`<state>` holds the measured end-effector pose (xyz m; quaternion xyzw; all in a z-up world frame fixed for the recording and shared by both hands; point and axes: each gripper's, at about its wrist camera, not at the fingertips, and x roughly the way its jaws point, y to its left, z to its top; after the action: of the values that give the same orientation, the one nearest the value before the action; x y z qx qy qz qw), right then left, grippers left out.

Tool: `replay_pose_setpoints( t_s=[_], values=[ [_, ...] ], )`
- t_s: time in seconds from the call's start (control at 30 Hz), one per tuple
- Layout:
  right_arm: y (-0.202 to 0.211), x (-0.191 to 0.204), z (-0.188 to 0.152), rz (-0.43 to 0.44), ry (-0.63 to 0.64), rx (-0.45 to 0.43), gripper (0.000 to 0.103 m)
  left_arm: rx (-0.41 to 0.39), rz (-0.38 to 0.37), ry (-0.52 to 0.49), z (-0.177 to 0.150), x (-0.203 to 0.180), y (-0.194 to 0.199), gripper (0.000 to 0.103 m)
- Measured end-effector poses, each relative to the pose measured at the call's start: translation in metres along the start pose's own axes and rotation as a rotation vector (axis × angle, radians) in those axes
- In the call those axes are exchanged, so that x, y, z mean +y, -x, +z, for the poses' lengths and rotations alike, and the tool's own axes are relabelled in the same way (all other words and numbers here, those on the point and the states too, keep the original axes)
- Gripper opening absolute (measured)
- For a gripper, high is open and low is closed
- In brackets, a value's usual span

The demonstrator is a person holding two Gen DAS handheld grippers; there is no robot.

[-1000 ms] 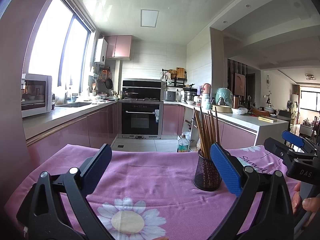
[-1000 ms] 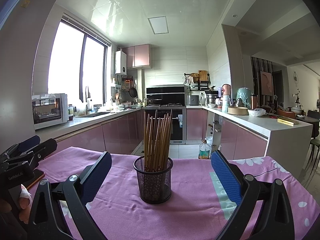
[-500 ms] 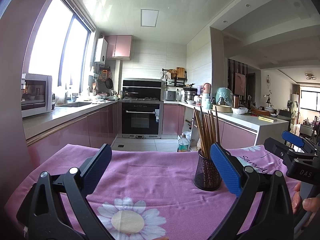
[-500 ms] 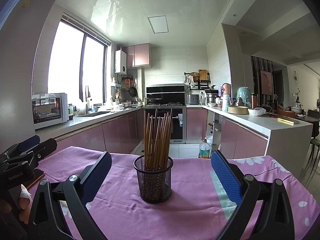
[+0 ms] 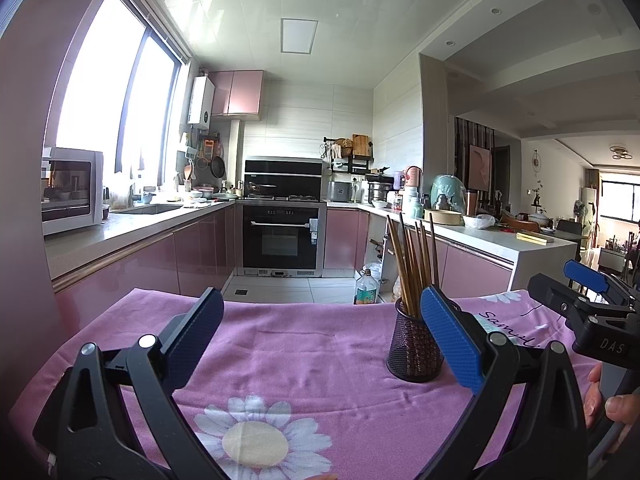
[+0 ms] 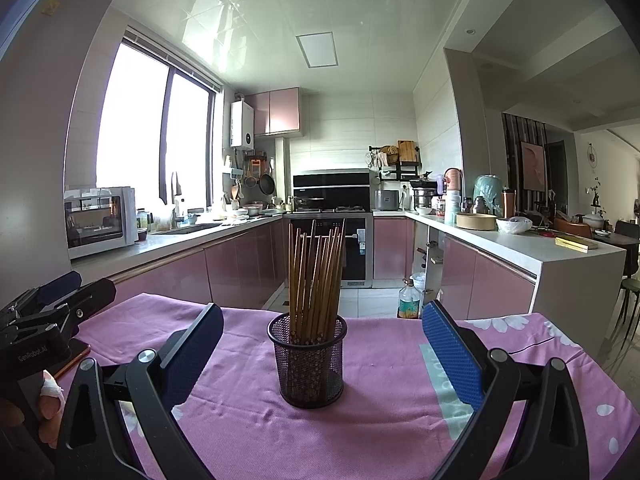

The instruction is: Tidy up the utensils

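Observation:
A black mesh holder (image 6: pixel 307 360) stands upright on the pink flowered tablecloth (image 6: pixel 380 432), filled with several brown chopsticks (image 6: pixel 316 272). My right gripper (image 6: pixel 320 354) is open, its blue pads on either side of the holder and a little nearer than it, touching nothing. In the left wrist view the same holder (image 5: pixel 412 346) stands partly behind the right pad, with the chopsticks (image 5: pixel 412 264) rising out of it. My left gripper (image 5: pixel 320 340) is open over bare cloth, to the left of the holder. Each gripper shows at the edge of the other's view.
A phone (image 6: pixel 74 356) lies on the cloth near the left hand (image 6: pixel 48 400). Beyond the table's far edge lie a tiled floor with a bottle (image 6: pixel 409 300), pink cabinets, an oven (image 5: pixel 282 236), and a counter (image 6: pixel 520 244) at right.

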<state>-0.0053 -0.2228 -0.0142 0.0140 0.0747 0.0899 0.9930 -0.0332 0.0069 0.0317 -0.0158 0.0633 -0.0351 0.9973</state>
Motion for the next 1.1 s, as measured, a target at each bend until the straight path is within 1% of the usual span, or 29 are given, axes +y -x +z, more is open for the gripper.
replay_pose_setpoints(
  t_s=[0.53,0.87,0.97,1.03,1.1],
  values=[
    [-0.001,-0.002,0.001,0.000,0.002,0.006,0.096,0.001,-0.001,0.003,-0.001,-0.002,0.000,0.097],
    [-0.002,-0.002,-0.001,0.009,0.000,0.014,0.096,-0.012,-0.012,-0.029,-0.007,-0.010,0.003,0.097],
    [-0.005,-0.005,-0.003,0.010,0.004,0.026,0.096,0.017,-0.016,-0.026,-0.008,-0.008,-0.003,0.097],
    [-0.008,-0.011,-0.005,0.010,-0.003,0.050,0.096,0.042,-0.008,-0.018,-0.009,-0.006,-0.009,0.097],
    [-0.018,-0.023,-0.009,-0.015,-0.006,0.106,0.096,0.081,-0.005,-0.001,-0.012,-0.001,-0.017,0.097]
  ],
)
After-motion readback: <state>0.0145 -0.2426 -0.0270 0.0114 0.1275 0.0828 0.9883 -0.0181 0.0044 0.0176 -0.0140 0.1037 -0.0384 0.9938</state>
